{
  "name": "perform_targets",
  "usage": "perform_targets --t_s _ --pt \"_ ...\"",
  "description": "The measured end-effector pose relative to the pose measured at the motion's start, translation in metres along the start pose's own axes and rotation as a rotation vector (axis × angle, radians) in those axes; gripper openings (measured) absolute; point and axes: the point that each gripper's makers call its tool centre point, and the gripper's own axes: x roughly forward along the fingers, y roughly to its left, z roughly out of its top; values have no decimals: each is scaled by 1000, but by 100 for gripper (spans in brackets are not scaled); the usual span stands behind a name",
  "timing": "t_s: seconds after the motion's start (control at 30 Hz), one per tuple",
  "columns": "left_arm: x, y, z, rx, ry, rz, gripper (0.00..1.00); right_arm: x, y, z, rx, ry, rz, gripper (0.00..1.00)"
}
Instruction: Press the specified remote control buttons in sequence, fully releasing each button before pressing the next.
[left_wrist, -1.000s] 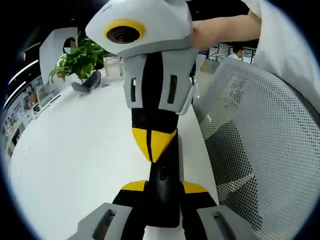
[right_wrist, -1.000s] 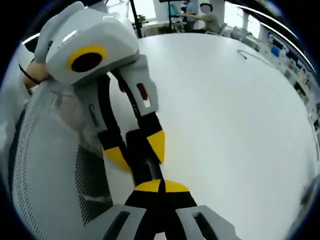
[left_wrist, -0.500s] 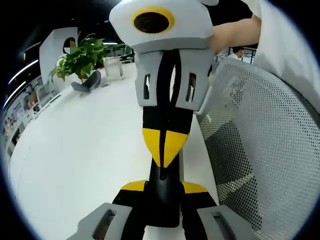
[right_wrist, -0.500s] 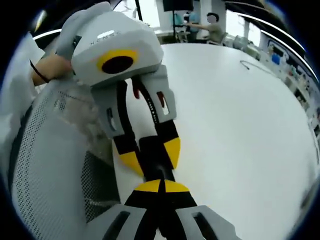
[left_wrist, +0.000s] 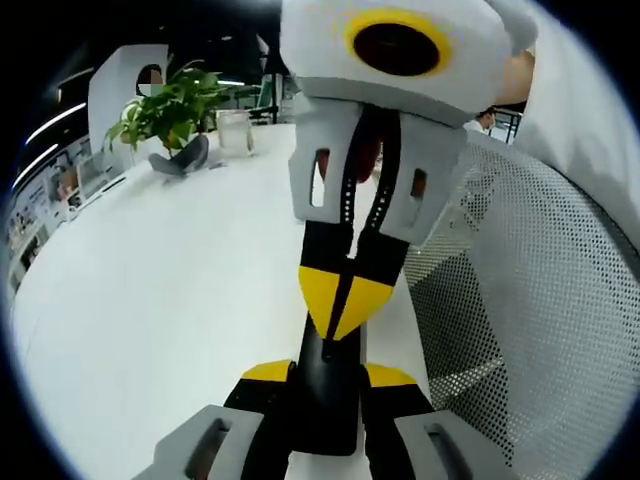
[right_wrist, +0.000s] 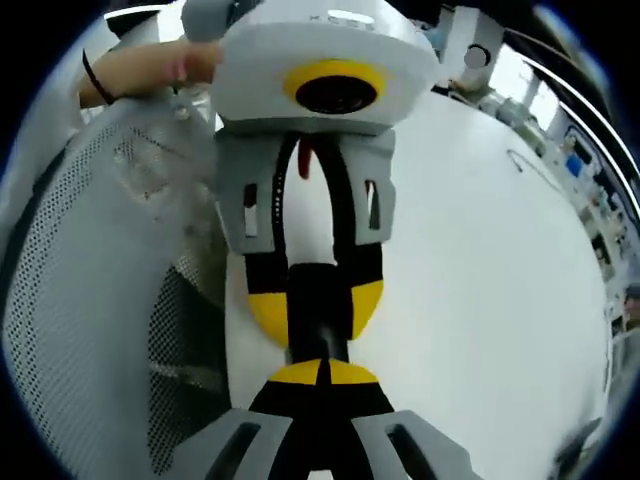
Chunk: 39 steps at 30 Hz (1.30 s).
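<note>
A slim black remote (left_wrist: 325, 410) is clamped lengthwise between the yellow-tipped jaws of my left gripper (left_wrist: 328, 375), just above the white table's edge. My right gripper (left_wrist: 343, 305) comes down from above with its yellow tips closed together, its point resting on the remote's upper face. In the right gripper view, my right gripper (right_wrist: 320, 372) is shut at the bottom. Just beyond it, the left gripper (right_wrist: 316, 305) faces me with the remote (right_wrist: 318, 335) between its jaws. The buttons are hidden.
The white table (left_wrist: 150, 300) spreads wide to one side. A potted plant (left_wrist: 165, 110) and a glass (left_wrist: 233, 132) stand at its far end. A grey mesh chair back (left_wrist: 520, 300) is close beside the grippers. A person's hand (right_wrist: 150, 65) holds the left gripper.
The right gripper has come closer to the left one, and its shut tips have slid a little down along the remote. The left gripper keeps its hold.
</note>
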Motion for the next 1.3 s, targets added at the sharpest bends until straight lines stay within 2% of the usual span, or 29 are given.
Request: perform_targets --t_s 0.33,0.5,0.63,0.73,0.8,1.0,1.17,1.3 --pt "0 -1 0 11 -1 1 25 0 -3 1 11 -6 -33 0" --pt "0 0 0 22 0 4 24 -1 -4 1 105 -58 1 0" --pt "0 0 0 23 0 3 24 -1 -3 3 70 -41 4 0" --pt "0 0 0 25 1 3 24 2 1 9 59 -58 26 0" --pt "0 -1 0 26 1 4 24 2 0 8 17 -35 25 0" --pt "0 -1 0 28 2 3 24 3 -2 8 69 -8 49 0" --pt "0 -1 0 29 2 3 24 4 1 8 20 35 28 0" --pt "0 -1 0 31 2 4 24 3 -2 7 71 23 25 0"
